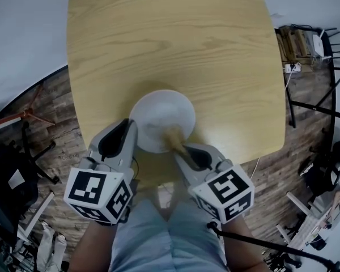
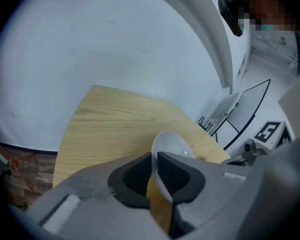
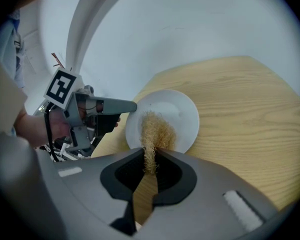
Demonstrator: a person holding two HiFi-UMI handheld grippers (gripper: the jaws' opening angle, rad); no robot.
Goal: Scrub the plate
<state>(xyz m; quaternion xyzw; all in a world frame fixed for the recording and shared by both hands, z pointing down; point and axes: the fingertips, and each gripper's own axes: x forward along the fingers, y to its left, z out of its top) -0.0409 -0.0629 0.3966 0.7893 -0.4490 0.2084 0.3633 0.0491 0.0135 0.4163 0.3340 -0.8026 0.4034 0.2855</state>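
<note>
A white plate (image 1: 161, 118) lies near the front edge of the wooden table (image 1: 175, 50). My left gripper (image 1: 133, 130) is shut on the plate's left rim; in the left gripper view the plate (image 2: 171, 149) stands edge-on between the jaws, which pinch it at my left gripper (image 2: 155, 170). My right gripper (image 1: 179, 147) is shut on a tan fibrous scrubber (image 1: 173, 137), whose tuft rests on the plate's near part. In the right gripper view the scrubber (image 3: 155, 134) spreads over the plate (image 3: 177, 115) ahead of my right gripper (image 3: 150, 160).
The table's front edge runs just under both grippers, with wooden floor (image 1: 56, 123) beyond it on the left and right. Cables and a metal rack (image 1: 309, 44) stand at the right. Clutter (image 1: 17, 180) lies on the floor at the left.
</note>
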